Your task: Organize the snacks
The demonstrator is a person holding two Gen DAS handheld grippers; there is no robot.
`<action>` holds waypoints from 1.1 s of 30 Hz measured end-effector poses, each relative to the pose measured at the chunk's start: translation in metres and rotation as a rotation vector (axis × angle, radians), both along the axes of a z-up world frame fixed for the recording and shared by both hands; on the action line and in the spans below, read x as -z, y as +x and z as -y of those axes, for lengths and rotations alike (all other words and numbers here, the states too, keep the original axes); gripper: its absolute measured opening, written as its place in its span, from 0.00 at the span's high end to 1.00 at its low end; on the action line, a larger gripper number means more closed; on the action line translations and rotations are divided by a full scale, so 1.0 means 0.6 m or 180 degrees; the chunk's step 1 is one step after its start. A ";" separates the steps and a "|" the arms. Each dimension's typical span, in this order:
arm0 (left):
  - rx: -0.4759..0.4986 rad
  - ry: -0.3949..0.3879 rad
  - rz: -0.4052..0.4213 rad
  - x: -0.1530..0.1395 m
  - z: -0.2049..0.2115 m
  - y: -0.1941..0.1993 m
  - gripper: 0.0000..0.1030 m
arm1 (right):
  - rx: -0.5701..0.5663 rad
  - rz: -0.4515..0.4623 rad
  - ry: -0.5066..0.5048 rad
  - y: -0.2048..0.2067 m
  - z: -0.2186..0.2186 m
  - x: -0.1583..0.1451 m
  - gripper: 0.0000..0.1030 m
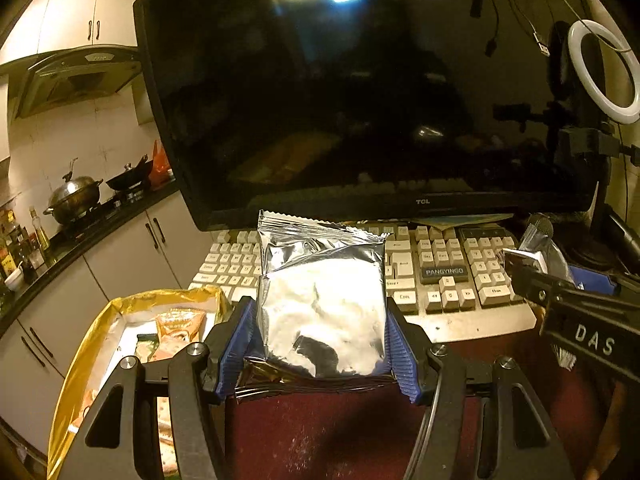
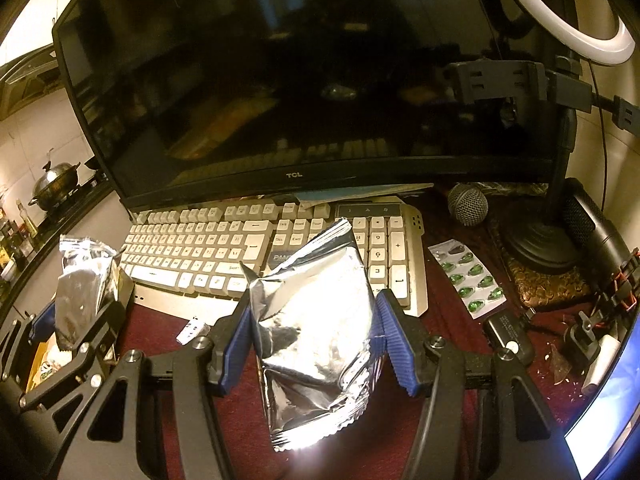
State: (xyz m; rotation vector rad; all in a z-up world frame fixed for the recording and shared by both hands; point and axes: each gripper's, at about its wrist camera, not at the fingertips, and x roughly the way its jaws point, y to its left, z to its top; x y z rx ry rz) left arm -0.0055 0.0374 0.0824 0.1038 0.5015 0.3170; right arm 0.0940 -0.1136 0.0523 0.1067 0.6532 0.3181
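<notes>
1. Kitchen corner; maroon bench [image 2: 352, 452], keyboard [image 2: 200, 248] at 12 o'clock.
2. Left gripper [image 1: 322, 336] fingers clamp a foil packet [image 1: 324, 312]; gold-lined box [image 1: 92, 344] at 9 o'clock.
3. Right gripper [image 2: 314, 340] fingers grip a second foil pouch [image 2: 316, 332]; bare bench beneath.

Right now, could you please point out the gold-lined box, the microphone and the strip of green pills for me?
Gold-lined box [image 1: 86, 344]: left wrist view, on its gold inner wall.
Microphone [image 2: 467, 204]: right wrist view, on its mesh head.
Strip of green pills [image 2: 468, 276]: right wrist view, on the middle of the strip.
</notes>
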 end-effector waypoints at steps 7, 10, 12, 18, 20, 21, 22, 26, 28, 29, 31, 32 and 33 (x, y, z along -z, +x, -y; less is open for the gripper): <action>0.0045 -0.0105 -0.0056 0.005 -0.006 -0.023 0.36 | -0.0049 -0.0022 -0.0022 0.000 -0.008 0.003 0.43; 0.0073 -0.0159 -0.0063 0.007 -0.007 -0.029 0.36 | -0.0086 -0.0025 -0.0061 -0.002 -0.015 0.007 0.43; 0.0102 -0.0190 -0.0077 0.010 -0.006 -0.033 0.36 | -0.0102 -0.0035 -0.0087 -0.002 -0.019 0.009 0.43; 0.0192 -0.0267 -0.0088 0.006 -0.001 -0.045 0.36 | -0.0158 -0.0040 -0.0120 -0.005 -0.028 0.013 0.43; 0.0194 -0.0263 -0.0059 0.001 -0.001 -0.050 0.36 | -0.0172 -0.0031 -0.0128 -0.007 -0.030 0.012 0.43; 0.0194 -0.0267 -0.0050 0.000 -0.001 -0.052 0.36 | -0.0180 -0.0029 -0.0131 -0.008 -0.031 0.012 0.43; 0.0194 -0.0270 -0.0044 -0.002 -0.002 -0.054 0.36 | -0.0184 -0.0029 -0.0130 -0.009 -0.031 0.013 0.43; 0.0183 -0.0271 -0.0029 -0.005 -0.002 -0.059 0.36 | -0.0208 -0.0029 -0.0131 -0.012 -0.034 0.012 0.43; 0.0180 -0.0264 -0.0024 -0.006 -0.002 -0.060 0.36 | -0.0218 -0.0021 -0.0123 -0.014 -0.035 0.011 0.43; 0.0177 -0.0263 -0.0022 -0.007 -0.002 -0.061 0.36 | -0.0222 -0.0019 -0.0119 -0.014 -0.035 0.010 0.43; 0.0184 -0.0255 -0.0022 -0.009 0.000 -0.061 0.36 | -0.0230 -0.0017 -0.0107 -0.015 -0.035 0.009 0.43; 0.0180 -0.0245 -0.0018 -0.010 0.001 -0.062 0.36 | -0.0235 -0.0014 -0.0101 -0.015 -0.034 0.009 0.43; 0.0181 -0.0239 -0.0015 -0.010 0.002 -0.062 0.36 | -0.0239 -0.0008 -0.0094 -0.016 -0.034 0.008 0.43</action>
